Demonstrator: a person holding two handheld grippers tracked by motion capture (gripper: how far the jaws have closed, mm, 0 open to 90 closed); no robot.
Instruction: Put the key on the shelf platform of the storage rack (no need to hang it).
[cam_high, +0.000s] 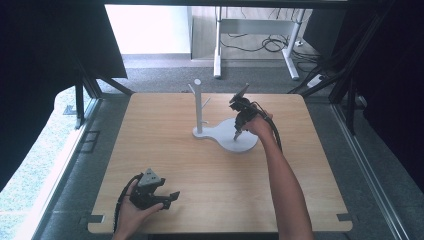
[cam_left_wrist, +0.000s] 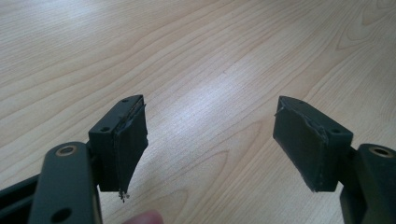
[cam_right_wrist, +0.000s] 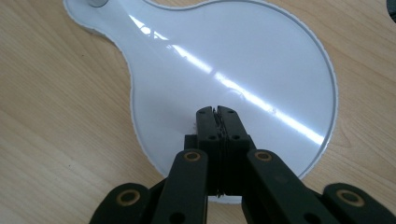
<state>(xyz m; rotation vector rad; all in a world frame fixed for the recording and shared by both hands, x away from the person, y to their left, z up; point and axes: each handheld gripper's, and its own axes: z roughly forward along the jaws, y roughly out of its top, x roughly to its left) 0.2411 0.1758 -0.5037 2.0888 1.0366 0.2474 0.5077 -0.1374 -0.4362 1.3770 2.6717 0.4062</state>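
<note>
A white stand (cam_high: 199, 105) with a post and short pegs rises from a flat white base (cam_high: 235, 142) in the middle of the wooden table (cam_high: 150, 145). My right gripper (cam_high: 237, 134) points down over the round part of that base (cam_right_wrist: 280, 70), jaws pressed together with nothing between them (cam_right_wrist: 217, 110). Whether its tips touch the base I cannot tell. My left gripper (cam_high: 171, 199) rests near the table's front left edge, held in a hand, jaws spread wide over bare wood (cam_left_wrist: 210, 121).
The table's edges drop to grey carpet on all sides. A white desk frame (cam_high: 255, 35) with cables stands behind the table. Dark curtains hang at left and right.
</note>
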